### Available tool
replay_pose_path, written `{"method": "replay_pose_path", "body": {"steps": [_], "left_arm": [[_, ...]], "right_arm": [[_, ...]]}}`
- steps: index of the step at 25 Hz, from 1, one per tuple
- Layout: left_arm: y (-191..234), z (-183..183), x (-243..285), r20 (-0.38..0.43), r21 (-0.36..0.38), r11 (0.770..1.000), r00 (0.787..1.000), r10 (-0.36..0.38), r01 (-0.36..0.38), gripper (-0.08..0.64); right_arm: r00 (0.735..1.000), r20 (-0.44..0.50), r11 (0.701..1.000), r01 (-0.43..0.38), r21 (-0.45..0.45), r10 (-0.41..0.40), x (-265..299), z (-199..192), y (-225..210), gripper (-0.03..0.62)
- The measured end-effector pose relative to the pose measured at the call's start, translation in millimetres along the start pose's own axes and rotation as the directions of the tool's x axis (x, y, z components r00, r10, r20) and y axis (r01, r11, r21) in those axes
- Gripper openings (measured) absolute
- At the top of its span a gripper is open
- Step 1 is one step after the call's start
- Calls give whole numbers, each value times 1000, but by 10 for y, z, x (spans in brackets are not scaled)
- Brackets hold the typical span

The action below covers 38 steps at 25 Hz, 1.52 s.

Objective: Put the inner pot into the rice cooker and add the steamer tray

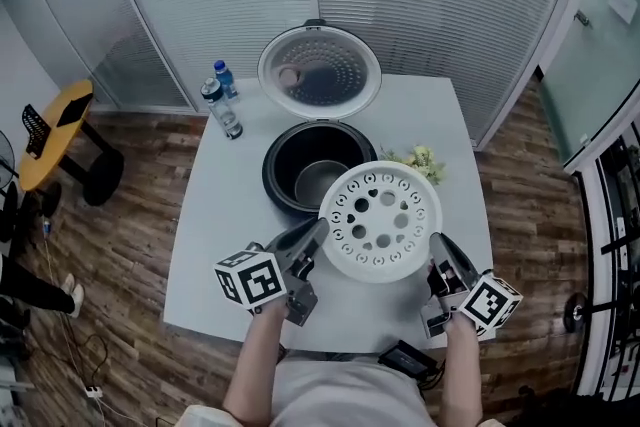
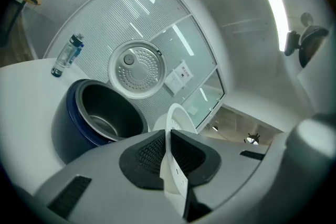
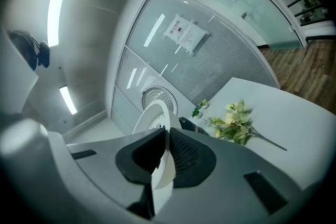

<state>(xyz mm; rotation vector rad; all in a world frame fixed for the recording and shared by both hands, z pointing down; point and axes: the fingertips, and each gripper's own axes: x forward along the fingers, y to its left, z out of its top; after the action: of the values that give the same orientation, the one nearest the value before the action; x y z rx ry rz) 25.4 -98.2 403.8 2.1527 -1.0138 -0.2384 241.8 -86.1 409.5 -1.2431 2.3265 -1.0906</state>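
Head view: holding the tray (image 1: 380, 220) by opposite edges, left gripper (image 1: 318, 233) closed on the near-left rim, right gripper (image 1: 437, 243) closed on the near-right rim. Probably done this way to keep the perforated disc level and centred. Carried above the tabletop (image 1: 225, 225), between the two grippers, overlapping the near-right edge of the cooker (image 1: 273, 167) just ahead of the left gripper. Inside that, the pot (image 1: 320, 183) already seated, so apparently only the tray step left. Lid (image 1: 320, 70) swung up and back beyond the cooker, out of the way of a drop from above. Bottles (image 1: 222, 100) well ahead and left of the left gripper. Flowers (image 1: 422, 160) ahead of the right gripper, just past the tray.

Left gripper view: pads (image 2: 147, 152) clamped on the thin white rim, seen edge-on between them. Cooker mouth ahead and to the left, open, with the pot visible within.

Right gripper view: same pinch on the opposite rim, pads pressed on both faces. Flowers ahead to the right on the tabletop, lid far ahead behind the tray.
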Motion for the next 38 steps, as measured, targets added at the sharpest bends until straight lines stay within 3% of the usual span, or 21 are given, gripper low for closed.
{"method": "replay_pose_path", "body": {"steps": [9, 19, 28, 38], "left_arm": [[237, 374, -288, 77, -24, 1000, 997, 21, -19, 35], [564, 734, -384, 81, -36, 999, 996, 22, -19, 35], [1109, 1319, -322, 80, -65, 997, 996, 36, -31, 34], [1226, 1322, -296, 96, -85, 996, 995, 32, -24, 32]], "right_arm": [[997, -27, 998, -67, -3, 67, 453, -29, 356, 38], [999, -20, 999, -50, -14, 50, 905, -30, 602, 38], [998, -57, 1000, -15, -13, 14, 1665, -19, 777, 38], [998, -64, 1000, -8, -21, 7, 1754, -50, 752, 38]]}}
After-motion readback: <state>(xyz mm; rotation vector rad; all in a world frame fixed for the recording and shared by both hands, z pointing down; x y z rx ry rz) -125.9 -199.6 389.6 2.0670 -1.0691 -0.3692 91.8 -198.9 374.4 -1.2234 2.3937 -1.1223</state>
